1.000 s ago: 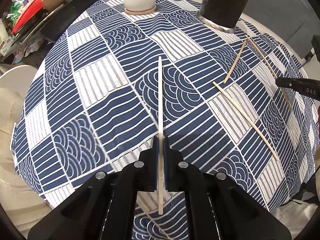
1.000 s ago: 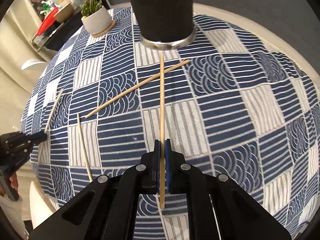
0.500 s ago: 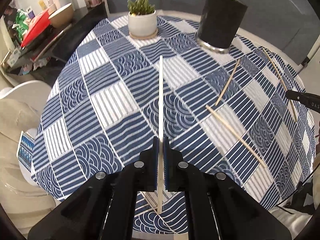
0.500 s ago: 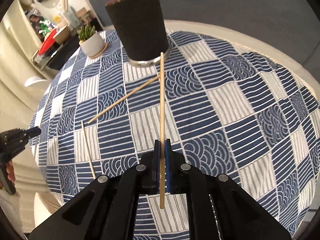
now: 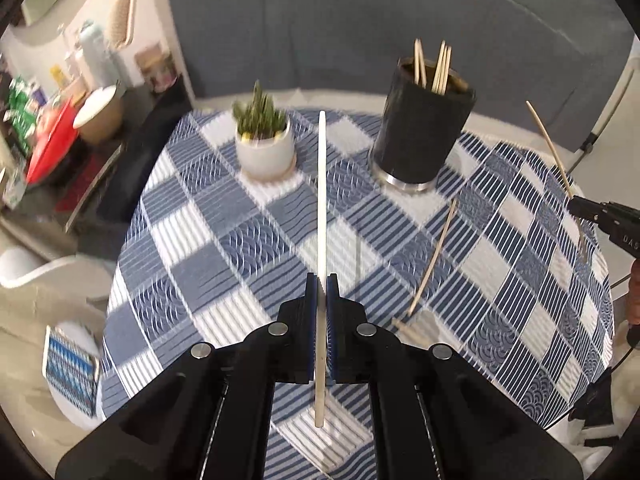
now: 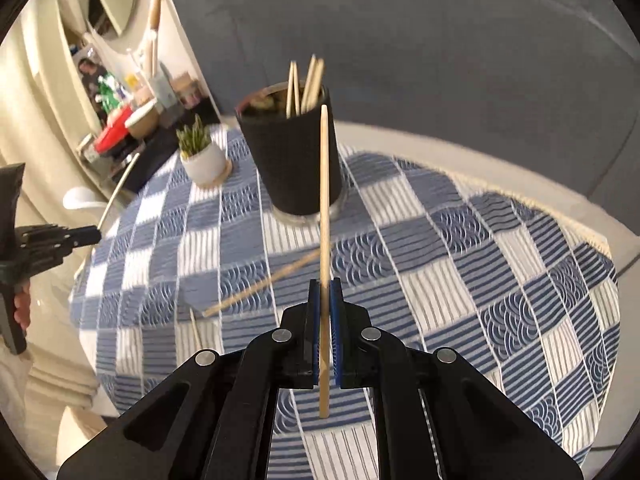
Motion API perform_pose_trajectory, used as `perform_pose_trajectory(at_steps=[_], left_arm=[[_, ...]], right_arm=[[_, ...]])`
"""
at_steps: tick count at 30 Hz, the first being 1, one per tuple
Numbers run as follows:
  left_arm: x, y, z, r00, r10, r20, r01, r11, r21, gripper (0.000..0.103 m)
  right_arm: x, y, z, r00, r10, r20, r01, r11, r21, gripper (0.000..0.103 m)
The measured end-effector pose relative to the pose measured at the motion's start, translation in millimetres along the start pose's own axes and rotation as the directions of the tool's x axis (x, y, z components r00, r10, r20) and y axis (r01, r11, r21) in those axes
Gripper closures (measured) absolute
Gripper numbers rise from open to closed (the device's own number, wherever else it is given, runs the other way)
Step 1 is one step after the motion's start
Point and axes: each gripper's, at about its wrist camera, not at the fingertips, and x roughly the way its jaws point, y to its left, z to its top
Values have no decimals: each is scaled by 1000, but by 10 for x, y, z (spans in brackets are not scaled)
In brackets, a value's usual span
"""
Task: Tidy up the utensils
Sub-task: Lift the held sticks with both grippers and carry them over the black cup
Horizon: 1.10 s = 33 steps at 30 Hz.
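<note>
Chopsticks are being pinched, one in each closed claw: left claw (image 5: 321, 284) gripping a pale chopstick (image 5: 321, 200), right claw (image 6: 325, 288) gripping a tan chopstick (image 6: 324, 200) before the black holder (image 6: 294, 160) at frame centre.

1. The left wrist view sits just behind the left hand-held gripper (image 5: 321, 292) and looks steeply down along its fingers, from above the near edge of the surface (image 5: 192, 248).
2. The right wrist view sits likewise behind the right hand-held gripper (image 6: 325, 300), angled down, with the black holder (image 6: 294, 160) close ahead.
3. Both views share the checked surface, the holder (image 5: 424, 128) and the potted plant (image 5: 264, 140).
4. Each view catches the other hand-held gripper at its side edge.
</note>
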Motion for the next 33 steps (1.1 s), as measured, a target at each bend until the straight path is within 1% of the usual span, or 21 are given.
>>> perform_pose_trajectory(at_steps=[2, 4, 7, 11, 15, 17, 19, 22, 23, 24, 26, 27, 30, 31, 32, 33], left_arm=[[-24, 14, 123, 1000, -16, 17, 16, 1000, 12, 98], [-54, 26, 301, 998, -43, 44, 42, 999, 24, 98], [-78, 13, 539, 994, -80, 77, 77, 996, 49, 98], [-67, -10, 876, 985, -126, 115, 116, 989, 92, 98], [-9, 4, 1182, 976, -173, 130, 156, 979, 132, 98], [47, 20, 1331, 971, -204, 128, 185, 972, 144, 98], [107, 35, 1463, 967, -221, 129, 200, 967, 156, 98], [186, 45, 1654, 953, -270, 135, 246, 954, 171, 98], [215, 55, 1732, 938, -319, 138, 294, 940, 170, 98], [240, 62, 1789, 927, -348, 140, 324, 931, 167, 98], [282, 59, 1882, 909, -387, 152, 362, 916, 172, 98], [295, 51, 1920, 894, -415, 167, 385, 904, 186, 98], [337, 58, 2001, 843, -496, 211, 460, 866, 197, 98], [353, 57, 2021, 818, -529, 224, 492, 847, 203, 98], [385, 53, 2043, 792, -568, 222, 530, 822, 209, 98], [409, 43, 2055, 777, -588, 225, 550, 807, 213, 98]], right_arm=[[-48, 25, 94, 999, 16, 34, -17, 1000, 18, 98], [-108, 37, 200, 996, 48, 78, -51, 998, 43, 98], [-173, 48, 370, 988, 67, 136, -77, 995, 67, 98], [-231, 81, 611, 979, 60, 193, -77, 994, 84, 98], [-260, 111, 792, 968, 68, 242, -91, 992, 87, 98], [-300, 149, 862, 952, 66, 299, -93, 993, 77, 98], [-309, 174, 943, 936, 95, 338, -125, 990, 70, 98], [-258, 200, 1077, 926, 99, 365, -136, 988, 76, 98], [-224, 212, 1132, 924, 91, 371, -130, 988, 82, 98], [-204, 218, 1161, 924, 86, 374, -127, 988, 85, 98], [-146, 226, 1230, 920, 87, 381, -133, 986, 97, 98], [-118, 224, 1257, 917, 88, 390, -138, 985, 102, 98], [-40, 224, 1329, 910, 97, 403, -153, 982, 108, 98], [-12, 227, 1368, 906, 96, 412, -153, 982, 108, 98], [15, 233, 1404, 902, 99, 421, -157, 982, 105, 98], [32, 239, 1431, 899, 102, 425, -160, 982, 104, 98]])
